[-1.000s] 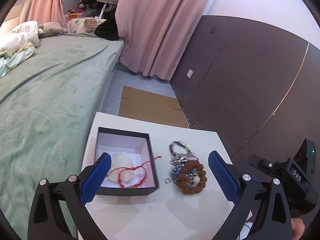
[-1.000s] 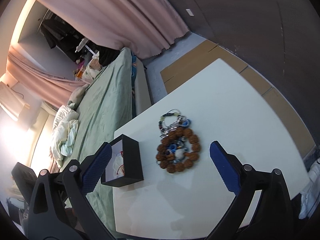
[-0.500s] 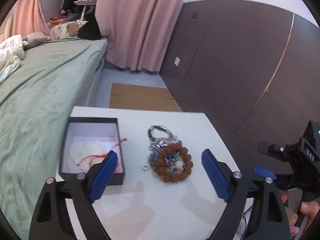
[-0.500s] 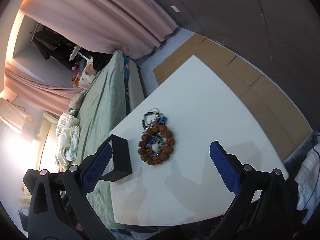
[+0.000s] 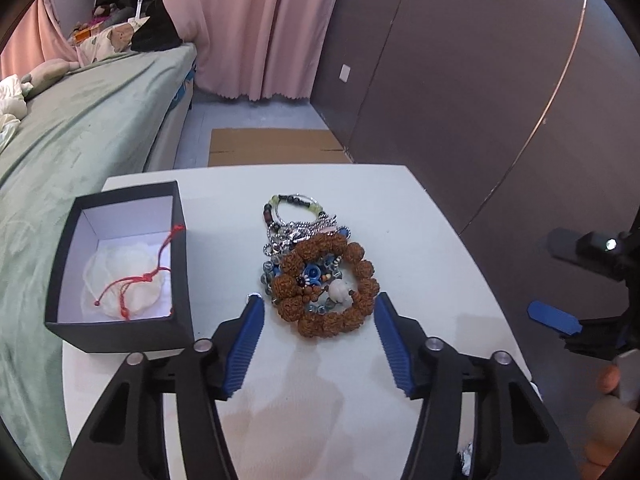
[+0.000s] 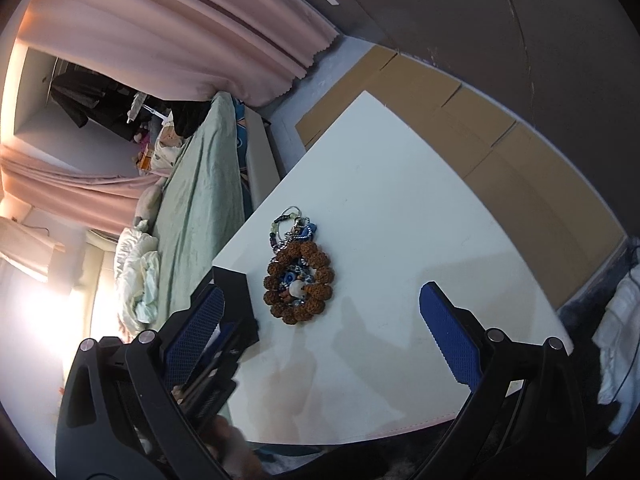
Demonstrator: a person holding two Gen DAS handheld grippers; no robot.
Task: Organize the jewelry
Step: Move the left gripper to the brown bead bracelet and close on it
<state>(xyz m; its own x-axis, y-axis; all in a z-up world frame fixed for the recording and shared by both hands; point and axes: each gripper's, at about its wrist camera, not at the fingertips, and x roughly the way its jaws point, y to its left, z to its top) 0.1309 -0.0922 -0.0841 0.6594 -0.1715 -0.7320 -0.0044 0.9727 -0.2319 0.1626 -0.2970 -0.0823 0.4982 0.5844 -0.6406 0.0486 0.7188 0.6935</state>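
While the left gripper (image 5: 318,308) is closing its jaws just short of the brown bead bracelet (image 5: 330,282), nothing's pinched yet. That bracelet sits on a jewelry pile (image 5: 304,232) mid-table (image 5: 420,240), beside the black box (image 5: 120,264) holding a red string bracelet (image 5: 138,280). The right gripper (image 6: 320,320) hangs wide open, empty.

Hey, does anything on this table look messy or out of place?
Yes. The jewelry lies in one tangled heap on the table, and the red cord trails over the box wall instead of lying fully inside.
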